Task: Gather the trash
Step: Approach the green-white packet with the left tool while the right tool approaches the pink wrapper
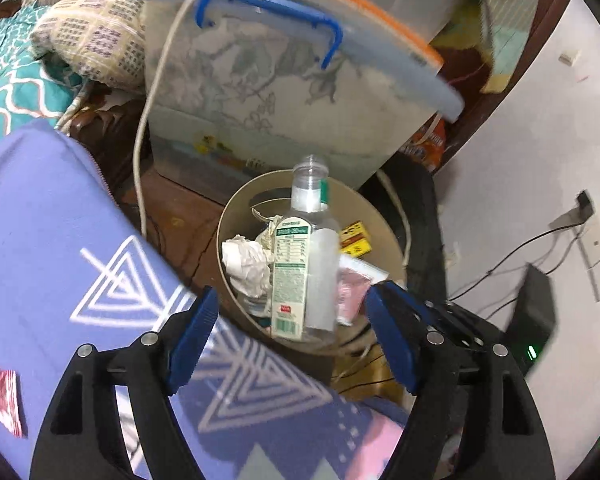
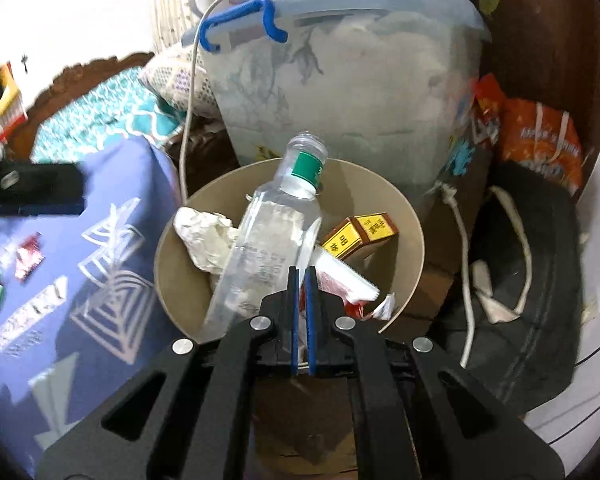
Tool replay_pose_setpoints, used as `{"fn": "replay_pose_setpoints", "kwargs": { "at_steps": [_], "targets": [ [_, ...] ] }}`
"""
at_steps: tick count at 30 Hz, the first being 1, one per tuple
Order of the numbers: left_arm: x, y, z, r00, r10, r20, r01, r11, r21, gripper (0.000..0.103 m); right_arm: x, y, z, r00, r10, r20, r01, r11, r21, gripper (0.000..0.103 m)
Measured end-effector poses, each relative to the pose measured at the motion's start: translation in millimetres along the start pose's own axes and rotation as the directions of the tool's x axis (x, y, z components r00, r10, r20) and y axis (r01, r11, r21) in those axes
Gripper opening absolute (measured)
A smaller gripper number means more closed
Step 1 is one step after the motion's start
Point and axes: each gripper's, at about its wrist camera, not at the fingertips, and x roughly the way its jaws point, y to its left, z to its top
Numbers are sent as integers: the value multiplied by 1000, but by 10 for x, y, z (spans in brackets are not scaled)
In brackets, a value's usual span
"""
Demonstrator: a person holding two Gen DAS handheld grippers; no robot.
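A round tan bin point(image 1: 364, 204) point(image 2: 360, 188) stands on the floor beside a purple blanket point(image 1: 52, 220) point(image 2: 112, 248). A clear uncapped plastic bottle point(image 1: 304, 264) point(image 2: 268, 248) leans neck-up in the bin, among crumpled white paper point(image 1: 246, 264) point(image 2: 204, 236), a yellow box point(image 1: 354, 238) point(image 2: 356, 236) and a red-and-white wrapper point(image 2: 340, 280). My left gripper point(image 1: 292, 296) hangs open above the bin's near rim; the bottle is between its blue pads and touches neither. My right gripper point(image 2: 301, 270) is shut just above the bin, nothing visibly in it. A red wrapper point(image 2: 28, 258) point(image 1: 0, 392) and a white wrapper point(image 2: 32, 312) lie on the blanket.
Right behind the bin stands a large translucent storage box point(image 1: 280, 92) point(image 2: 360, 80) with a blue handle. A white cable point(image 1: 140, 160) point(image 2: 186, 120) hangs at its left. An orange bag point(image 2: 540, 140) and dark clutter sit to the right. A black device point(image 1: 532, 320) stands by the white wall.
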Motion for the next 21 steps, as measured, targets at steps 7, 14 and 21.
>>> {"fn": "replay_pose_setpoints", "kwargs": {
  "at_steps": [7,14,21],
  "targets": [
    [-661,163,-397,997,-18,72,21,999,-36,73,-74,-124,72,988,153,-1,-152,985,76,7],
    [-1732,866,-1095,973,115,202,-84,984,-158,76,-626,130,247,965,187,185,-200,978,53,7],
    [-2553,1654,-1810,898,400,185,-312,873,-375,76,-698,721,390,850,474,230,-506,856,104,21]
  ]
}}
